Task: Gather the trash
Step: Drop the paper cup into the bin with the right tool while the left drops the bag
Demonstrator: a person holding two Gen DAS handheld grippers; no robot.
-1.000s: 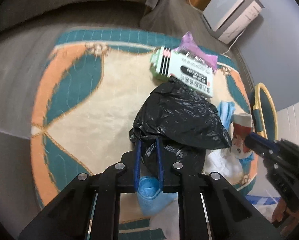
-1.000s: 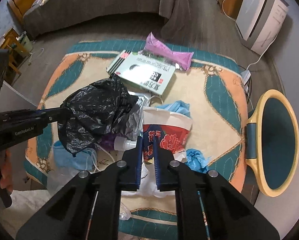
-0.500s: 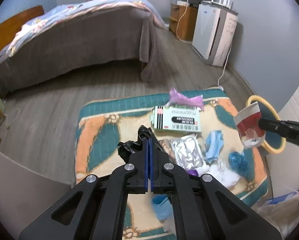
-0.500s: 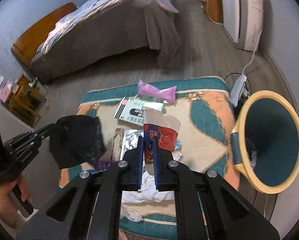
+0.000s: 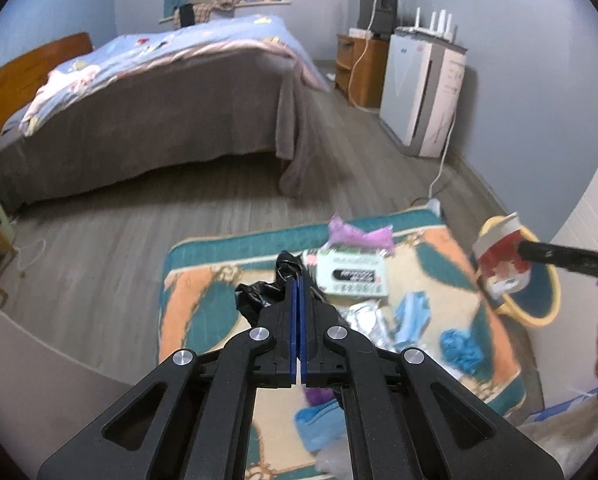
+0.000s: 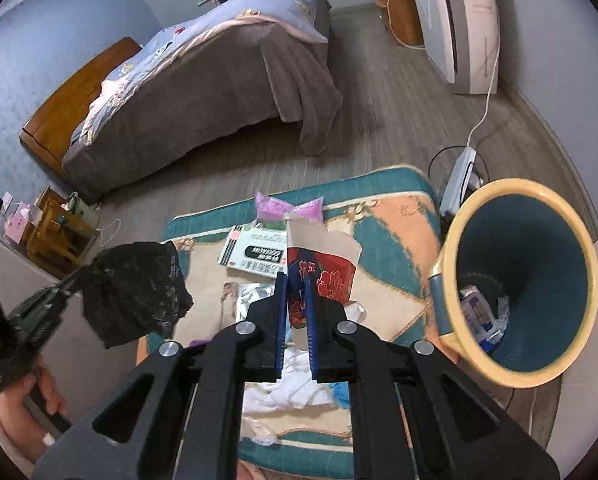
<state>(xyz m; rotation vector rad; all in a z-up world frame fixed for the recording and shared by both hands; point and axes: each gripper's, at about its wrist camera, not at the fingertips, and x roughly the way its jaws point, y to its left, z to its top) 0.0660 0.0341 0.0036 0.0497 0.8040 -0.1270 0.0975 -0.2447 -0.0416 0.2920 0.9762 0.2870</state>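
Between the right gripper's (image 6: 295,292) narrowed jaws sits a torn red-and-white cup (image 6: 319,268), pinched by its wall and lifted clear of the rug (image 6: 383,220). Right of those jaws, close by, stands the yellow-rimmed bin (image 6: 519,280), tipped so its teal inside faces the camera; a few wrappers already lie at its bottom. The cup is not yet over the rim, so judging by this the drop is the step in hand.

Left of the right jaws, the left gripper (image 5: 298,284) hangs in the air with its blue pads pressed nearly together on a crumpled black bag (image 6: 135,284), which dangles below and ahead of its tips.

Just under and behind the right jaws lie white tissues (image 6: 295,392); a blue scrap (image 5: 461,346) and light blue pieces (image 5: 411,316) show right of the left jaws, and a foil packet (image 5: 363,316) just beyond them. Ahead of both jaws rests a flat white box (image 6: 255,252) with black print, and beyond it, at the rug's far edge, a purple wrapper (image 6: 287,206).

Farther off are the wood floor (image 6: 379,112), a bed (image 6: 219,72) ahead and left, and a white appliance (image 6: 459,20) ahead and right.

By my reading the task is only partly done: some trash is binned and two pieces are in the air, while the tissues, blue pieces, foil, box and purple wrapper are left on the rug.
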